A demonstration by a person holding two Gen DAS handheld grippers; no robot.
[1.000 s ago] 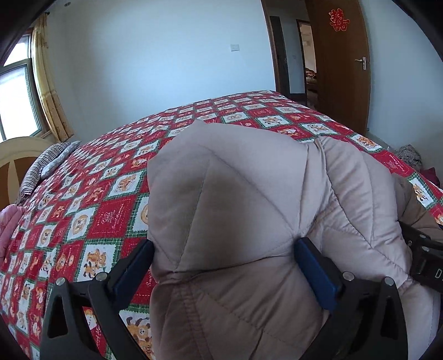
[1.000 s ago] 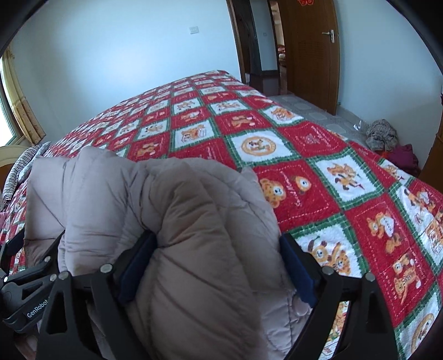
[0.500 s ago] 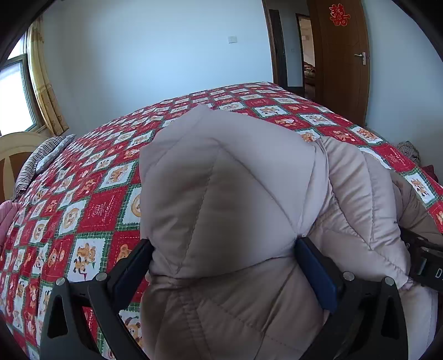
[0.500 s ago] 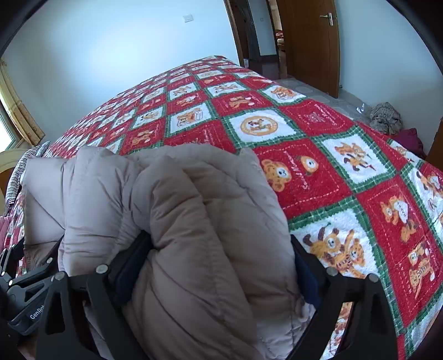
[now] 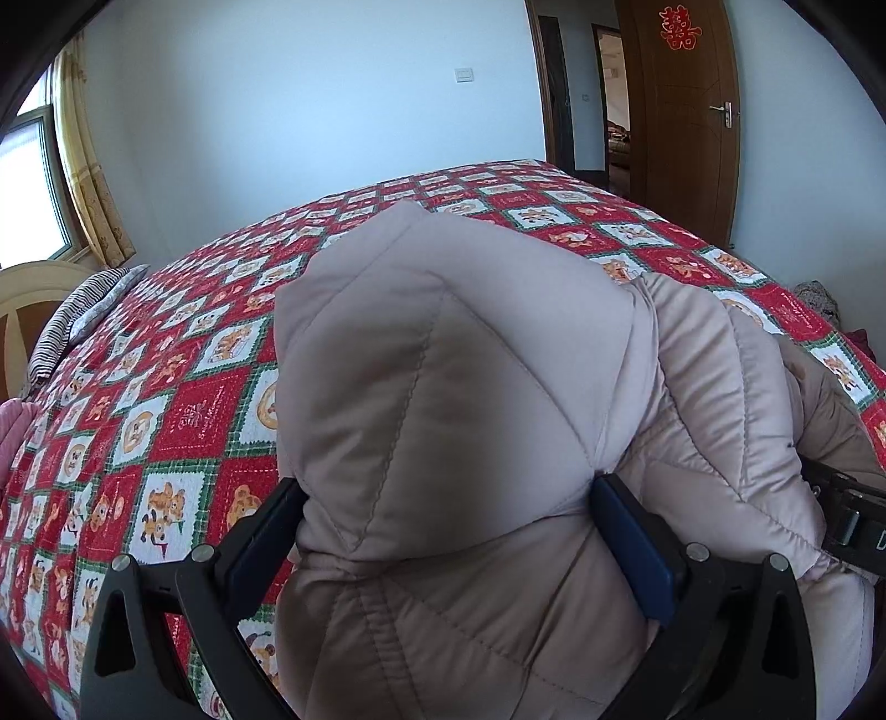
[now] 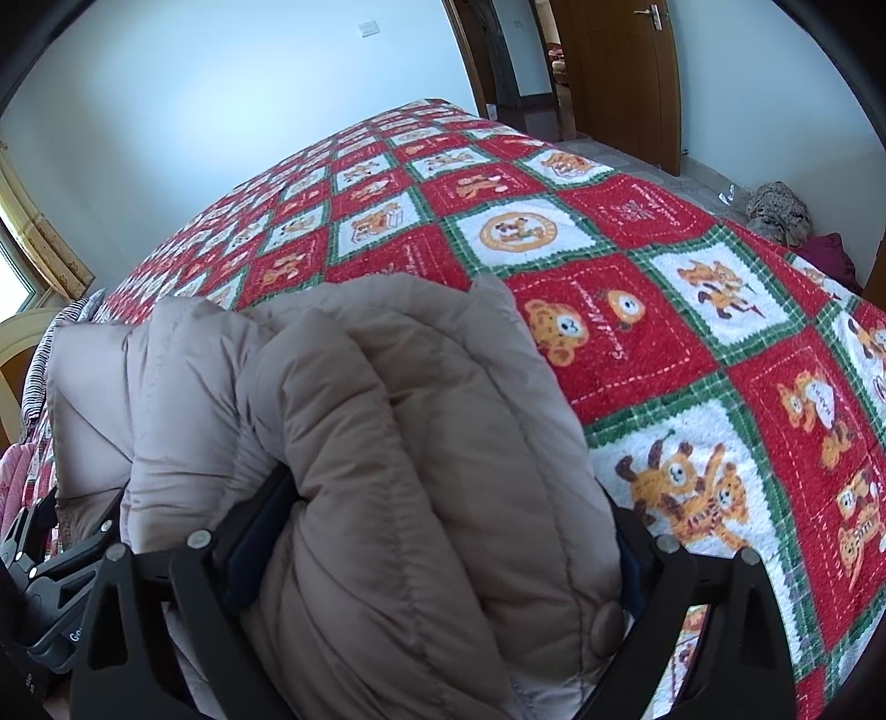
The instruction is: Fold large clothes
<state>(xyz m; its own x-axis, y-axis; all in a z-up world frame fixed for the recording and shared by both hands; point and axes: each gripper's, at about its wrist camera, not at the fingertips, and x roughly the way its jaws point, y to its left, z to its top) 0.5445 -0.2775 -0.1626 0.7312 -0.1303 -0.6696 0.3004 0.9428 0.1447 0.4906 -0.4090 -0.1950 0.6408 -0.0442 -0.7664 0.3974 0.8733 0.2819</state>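
Bedroom, seen from two gripper cameras angled down over a bed [image 5: 183, 410] spread with a red, green and white patchwork quilt of cartoon bears. Pale blue wall behind, with a small switch plate [image 5: 464, 72]. Brown wooden door [image 5: 686, 111] at right, carrying a red paper ornament [image 5: 678, 27]; doorway beside it leading to another room.

Filling the foreground in both views and hiding much of the quilt: a puffy beige quilted coat [image 5: 443, 421], bundled in thick folds on the bed's near side, diamond stitching on one panel, straight channels on the next.

Only in the left view: yellow curtain [image 5: 88, 183] by a window, cream headboard [image 5: 27, 299], striped pillow [image 5: 77, 315], a pink cloth at the far left edge. Only in the right view: a heap of clothing on the floor [image 6: 781, 213] beyond the bed, and a round snap button [image 6: 606, 628] on the coat.

Left gripper [image 5: 448, 531]: jaws spread wide, a fat fold of coat bulging between them, blue pads against the fabric on both sides. Right gripper [image 6: 437, 548]: jaws wide and just been opening, coat still bulging between them; pads apparently touching the padding, though fabric covers the right one.
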